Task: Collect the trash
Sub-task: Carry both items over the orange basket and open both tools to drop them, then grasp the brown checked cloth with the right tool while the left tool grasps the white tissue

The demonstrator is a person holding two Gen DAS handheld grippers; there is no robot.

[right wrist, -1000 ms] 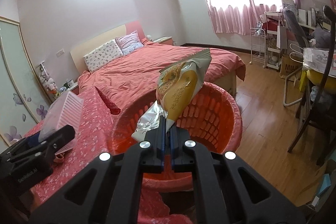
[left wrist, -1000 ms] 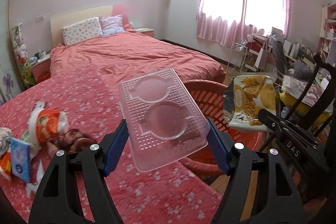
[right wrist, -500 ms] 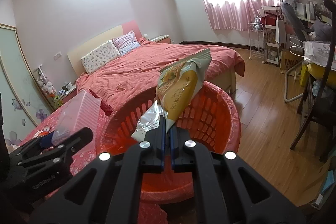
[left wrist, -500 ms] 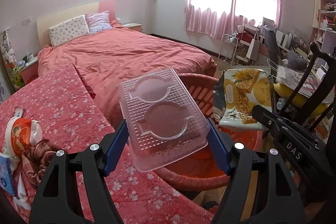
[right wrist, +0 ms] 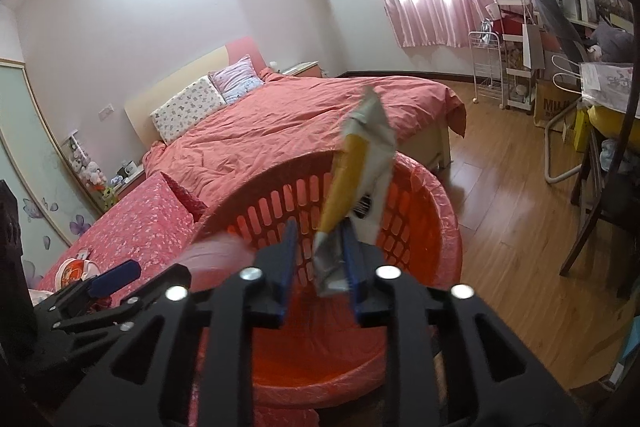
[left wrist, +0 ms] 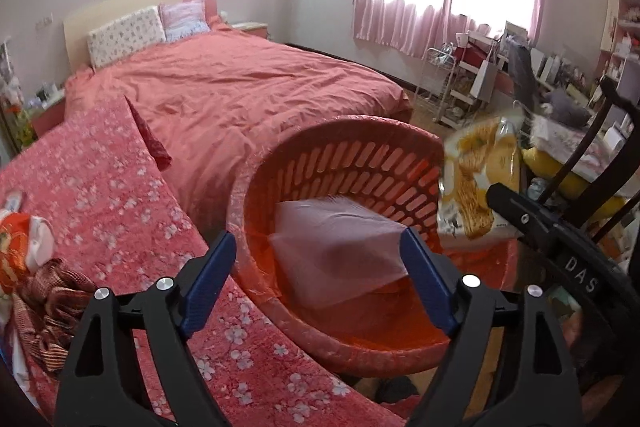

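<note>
A red slotted basket [left wrist: 352,163] stands beside the flowered table; it also shows in the right wrist view [right wrist: 432,227]. My left gripper [left wrist: 318,263] is open over the basket. The clear plastic tray [left wrist: 340,247], blurred, is loose between its fingers and dropping into the basket. My right gripper [right wrist: 318,255] is open above the basket. The yellow snack wrapper [right wrist: 356,187] is loose between its fingers, against the right one. The wrapper also shows at the right of the left wrist view [left wrist: 480,187].
More trash lies on the table at the left: a red-and-white instant noodle cup [left wrist: 20,239] and a brown crumpled cloth [left wrist: 52,291]. The pink bed [left wrist: 240,87] is behind the basket. A dark chair [right wrist: 608,195] and cluttered shelves [right wrist: 520,67] stand at the right.
Both grippers have opened over the basket. The clear tray has left the left gripper and is falling in. The wrapper has come loose in the right gripper.
</note>
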